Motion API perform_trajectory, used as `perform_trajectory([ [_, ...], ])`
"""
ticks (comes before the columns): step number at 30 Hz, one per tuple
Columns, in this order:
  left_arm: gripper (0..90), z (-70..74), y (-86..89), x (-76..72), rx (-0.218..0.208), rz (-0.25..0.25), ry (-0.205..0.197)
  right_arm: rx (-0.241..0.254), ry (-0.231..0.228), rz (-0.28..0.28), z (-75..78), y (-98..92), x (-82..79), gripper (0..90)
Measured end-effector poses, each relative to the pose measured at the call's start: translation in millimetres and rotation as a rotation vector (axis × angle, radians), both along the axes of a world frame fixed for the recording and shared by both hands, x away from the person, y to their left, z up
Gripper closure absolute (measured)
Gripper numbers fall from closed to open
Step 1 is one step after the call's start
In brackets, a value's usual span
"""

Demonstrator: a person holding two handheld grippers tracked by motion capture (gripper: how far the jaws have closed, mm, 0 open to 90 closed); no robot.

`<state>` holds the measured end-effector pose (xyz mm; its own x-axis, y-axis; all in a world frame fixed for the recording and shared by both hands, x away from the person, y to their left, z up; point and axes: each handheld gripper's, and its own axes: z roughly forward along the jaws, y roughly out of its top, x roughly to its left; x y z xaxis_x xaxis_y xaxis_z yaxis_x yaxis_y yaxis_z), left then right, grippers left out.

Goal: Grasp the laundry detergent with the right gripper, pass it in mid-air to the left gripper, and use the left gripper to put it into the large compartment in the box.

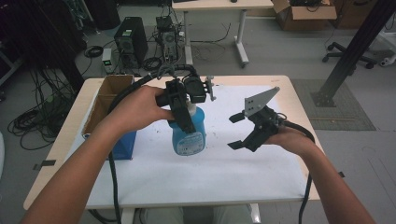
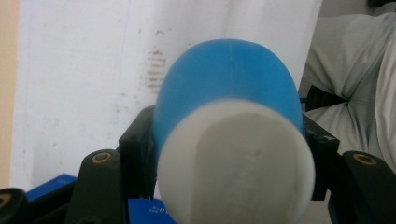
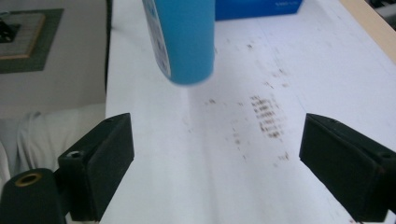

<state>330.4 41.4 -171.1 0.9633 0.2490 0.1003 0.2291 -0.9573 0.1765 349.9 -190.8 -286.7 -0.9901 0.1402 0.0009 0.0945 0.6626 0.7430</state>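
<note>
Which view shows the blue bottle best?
High view: the blue bottle shows nearly whole, label included, gripped near its top by the left gripper. The left gripper view gives just its white top and blue shoulder up close; the right gripper view catches its lower body.

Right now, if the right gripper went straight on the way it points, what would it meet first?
Probably the blue bottle. The right gripper has open, empty jaws aimed toward it over the white table cover, though the bottle sits slightly left of centre, so depth is uncertain.
</note>
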Motion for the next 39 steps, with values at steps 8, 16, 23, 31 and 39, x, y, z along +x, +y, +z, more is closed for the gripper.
perform_trajectory([
  [8, 37.9, 15.3, 12.6, 8.1, -0.019, 0.134, -0.023, -0.051, -0.018, -0.069, 11.5, -29.3, 2.6, 8.7],
  [16, 37.8, 31.2, 27.4, 17.4, -0.007, 0.242, -0.047, -0.087, -0.04, -0.13, 19.7, -50.4, 6.3, 8.8],
  [23, 37.8, 47.2, 47.2, 22.8, -0.02, 0.376, -0.072, -0.148, -0.043, -0.15, 26.0, -60.1, 11.6, 8.8],
  [31, 37.8, 63.0, 71.6, 28.3, -0.024, 0.531, -0.103, -0.231, -0.057, -0.159, 27.3, -65.0, 14.3, 8.2],
  [39, 37.8, 77.6, 95.6, 31.5, -0.057, 0.685, -0.125, -0.315, -0.07, -0.164, 29.2, -68.0, 14.1, 7.7],
])
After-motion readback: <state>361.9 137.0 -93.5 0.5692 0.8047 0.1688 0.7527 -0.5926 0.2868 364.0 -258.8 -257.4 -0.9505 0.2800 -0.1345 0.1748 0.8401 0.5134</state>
